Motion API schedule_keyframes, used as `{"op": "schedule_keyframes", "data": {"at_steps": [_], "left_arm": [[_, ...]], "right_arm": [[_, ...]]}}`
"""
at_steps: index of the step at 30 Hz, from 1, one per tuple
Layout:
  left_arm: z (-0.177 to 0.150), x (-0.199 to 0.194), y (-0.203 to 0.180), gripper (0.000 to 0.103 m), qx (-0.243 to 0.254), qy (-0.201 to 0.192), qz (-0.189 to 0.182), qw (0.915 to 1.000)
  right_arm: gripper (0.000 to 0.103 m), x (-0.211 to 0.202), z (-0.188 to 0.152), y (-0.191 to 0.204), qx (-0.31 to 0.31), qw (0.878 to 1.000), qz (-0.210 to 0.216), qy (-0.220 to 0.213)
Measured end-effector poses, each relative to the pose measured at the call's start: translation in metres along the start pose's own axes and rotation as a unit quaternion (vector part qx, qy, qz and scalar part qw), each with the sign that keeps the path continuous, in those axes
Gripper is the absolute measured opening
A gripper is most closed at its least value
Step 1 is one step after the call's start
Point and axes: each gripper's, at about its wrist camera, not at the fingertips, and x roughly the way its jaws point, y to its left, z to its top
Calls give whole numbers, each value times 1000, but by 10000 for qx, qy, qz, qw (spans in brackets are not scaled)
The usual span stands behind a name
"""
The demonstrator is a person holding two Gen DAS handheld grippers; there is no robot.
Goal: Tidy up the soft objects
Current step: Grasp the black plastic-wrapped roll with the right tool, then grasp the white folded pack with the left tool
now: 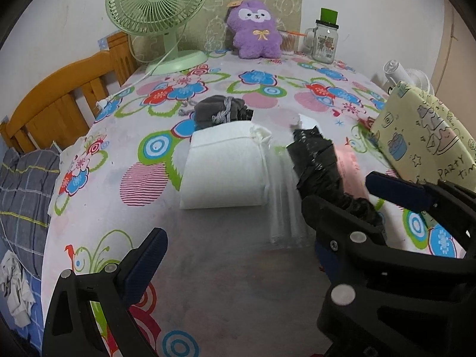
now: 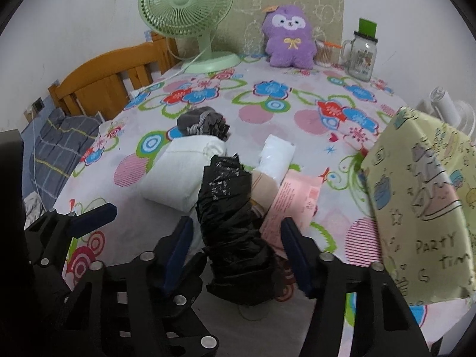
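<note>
Right tongs (image 2: 235, 255) straddle black bag roll (image 2: 229, 217), pads not yet pressing, its long axis running away; left tongs (image 1: 238, 238) released.

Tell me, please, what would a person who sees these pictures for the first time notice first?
Probably the bright flowered bedsheet, and at its far edge a green fan beside a purple plush toy. Nearer, a crumpled black plastic roll lies between the fingers of the right gripper, with a white folded bundle to its left.
</note>
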Motion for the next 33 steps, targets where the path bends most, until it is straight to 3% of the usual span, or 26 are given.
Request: {"op": "schedule_keyframes", "data": {"at_steps": [1,9,20,33], "left_arm": [[0,1,0,100,13,19,7,10000],[12,1,1,100,47,-134,5,9999],[36,12,8,100,5,-203,-13,9998],[47,40,12,81,-74,7,-94,9999]], "right_arm": [[49,2,0,0,9,10000,33,42],[33,0,7,-2,23,10000,-10,-40],[32,0,28,-9,73,9996,-139,-227],[32,24,40,-16,168,9996,-202,-53]]}}
